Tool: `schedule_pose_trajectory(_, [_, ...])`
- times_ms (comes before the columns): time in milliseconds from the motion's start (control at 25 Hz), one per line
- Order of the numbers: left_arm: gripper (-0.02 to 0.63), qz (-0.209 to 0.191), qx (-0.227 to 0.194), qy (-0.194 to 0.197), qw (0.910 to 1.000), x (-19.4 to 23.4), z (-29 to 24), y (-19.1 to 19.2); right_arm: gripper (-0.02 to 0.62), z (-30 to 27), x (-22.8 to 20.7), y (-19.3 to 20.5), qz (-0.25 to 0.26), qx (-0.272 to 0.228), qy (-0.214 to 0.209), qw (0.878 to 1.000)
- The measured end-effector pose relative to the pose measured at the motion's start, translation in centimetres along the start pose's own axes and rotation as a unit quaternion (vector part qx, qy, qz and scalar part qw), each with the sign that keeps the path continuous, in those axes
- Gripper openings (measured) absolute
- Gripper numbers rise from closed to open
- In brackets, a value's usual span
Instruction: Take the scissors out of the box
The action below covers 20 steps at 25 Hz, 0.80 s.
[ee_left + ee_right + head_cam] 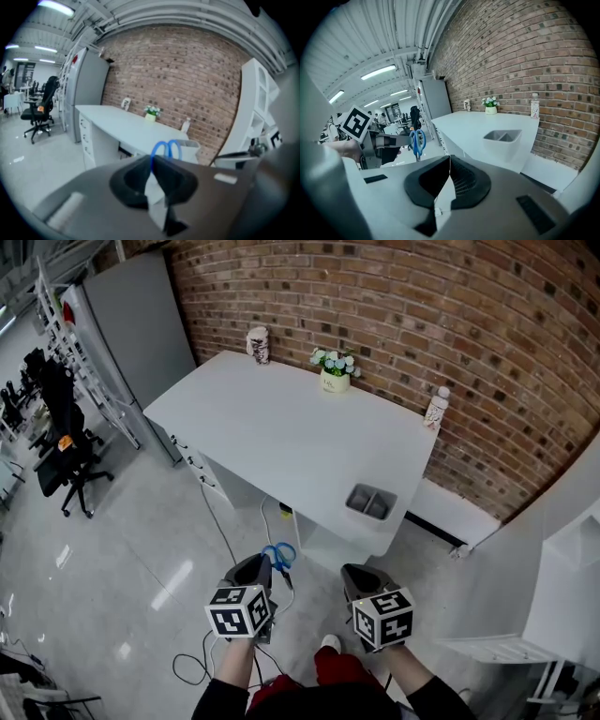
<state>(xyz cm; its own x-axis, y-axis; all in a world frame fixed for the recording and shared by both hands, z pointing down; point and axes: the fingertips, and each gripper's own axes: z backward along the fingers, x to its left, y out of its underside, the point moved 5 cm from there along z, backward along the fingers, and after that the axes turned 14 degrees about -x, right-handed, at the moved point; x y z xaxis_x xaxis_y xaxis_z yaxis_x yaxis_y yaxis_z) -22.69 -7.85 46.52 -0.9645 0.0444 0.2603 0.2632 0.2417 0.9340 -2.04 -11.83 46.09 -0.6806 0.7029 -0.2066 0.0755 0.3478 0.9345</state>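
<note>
Left gripper (pixel 262 565): held low in the foreground over the glossy grey floor (pixel 141 559), with its marker cube turned towards the head camera; the black fingers are clenched on the scissors.
Scissors (pixel 278 555): blue-handled; gripped below the two handle loops, which are seen sticking out past the fingertips in the left gripper view; the tip is pointed downwards in the right gripper view; held in the air in front of the desk's near edge, well apart from the box.
Right gripper (pixel 362 574): held just beside the left one at about the same height; its black fingers are pressed together, with nothing between them.
Box (pixel 370 502): grey, open-topped, divided into two compartments; set near the desk's near right corner.
Desk (pixel 281 437): white, flat-topped, placed against the red brick wall (pixel 422 315).
Far edge of desk: a pale pot of white flowers (pixel 335 371) near the middle, a patterned cup (pixel 258 345) at the left corner, a white bottle (pixel 436 409) at the right corner.
Black office chair (pixel 66 446): stood on the floor, well to the left of the desk.
</note>
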Motion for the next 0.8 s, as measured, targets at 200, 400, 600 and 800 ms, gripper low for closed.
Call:
schedule_pose_trajectory(200, [0.023,0.003,0.013,-0.007,0.9999,0.4,0.4,0.9,0.008,-0.3,0.3,0.5,-0.006,0.006,-0.006,1.0])
schedule_pose_trajectory(400, [0.023,0.009,0.024,-0.011,0.9996,0.3,0.3,2.1,0.008,-0.5,0.0,1.1,-0.011,0.014,-0.01,1.0])
schedule_pose_trajectory(600, [0.023,0.015,0.037,-0.017,0.999,0.1,0.1,3.2,0.008,-0.8,-0.4,1.7,-0.015,0.023,-0.016,0.999])
schedule_pose_trajectory(800, [0.023,0.022,0.048,-0.022,0.9984,-0.1,0.0,4.1,0.008,-0.9,-0.8,2.1,-0.014,0.031,-0.025,0.999])
